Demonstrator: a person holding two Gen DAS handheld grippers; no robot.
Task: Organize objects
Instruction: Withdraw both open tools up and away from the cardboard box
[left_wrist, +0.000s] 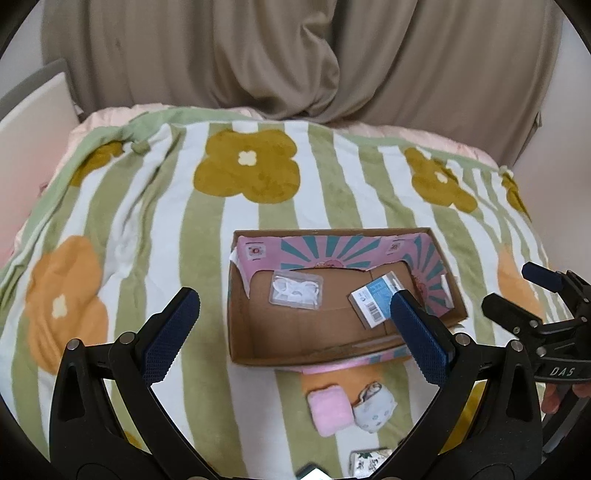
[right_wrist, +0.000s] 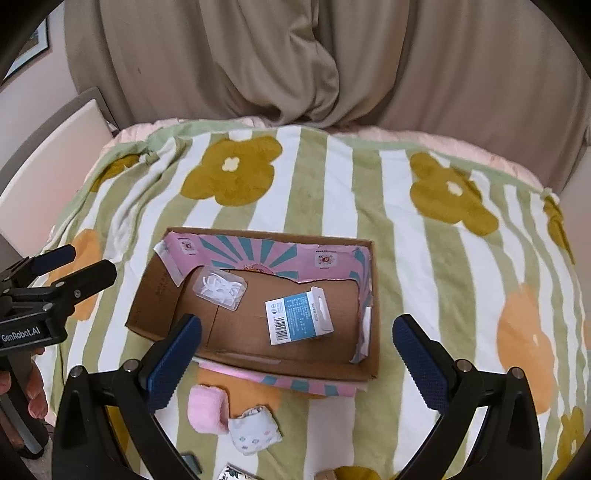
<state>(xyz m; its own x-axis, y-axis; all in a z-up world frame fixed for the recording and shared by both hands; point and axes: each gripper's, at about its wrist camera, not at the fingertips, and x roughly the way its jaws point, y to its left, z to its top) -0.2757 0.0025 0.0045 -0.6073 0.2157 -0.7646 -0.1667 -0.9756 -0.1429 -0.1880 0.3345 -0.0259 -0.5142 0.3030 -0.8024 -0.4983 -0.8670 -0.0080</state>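
Ahead of both wide-open, empty claws (left_wrist: 291, 325) (right_wrist: 297, 350), cardboard box (right_wrist: 365, 369) holding blue card (right_wrist: 299, 317)

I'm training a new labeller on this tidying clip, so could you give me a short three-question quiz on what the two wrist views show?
1. True or false: the open cardboard box with the pink and teal lining is empty.
2. Which lies outside the box, on the striped flower blanket? A) the clear plastic case of white pieces B) the rolled pink fluffy cloth C) the blue and white barcoded packet
3. Fill in: both the left tongs and the right tongs are ____.

Key: 1 false; 2 B; 3 open, holding nothing.
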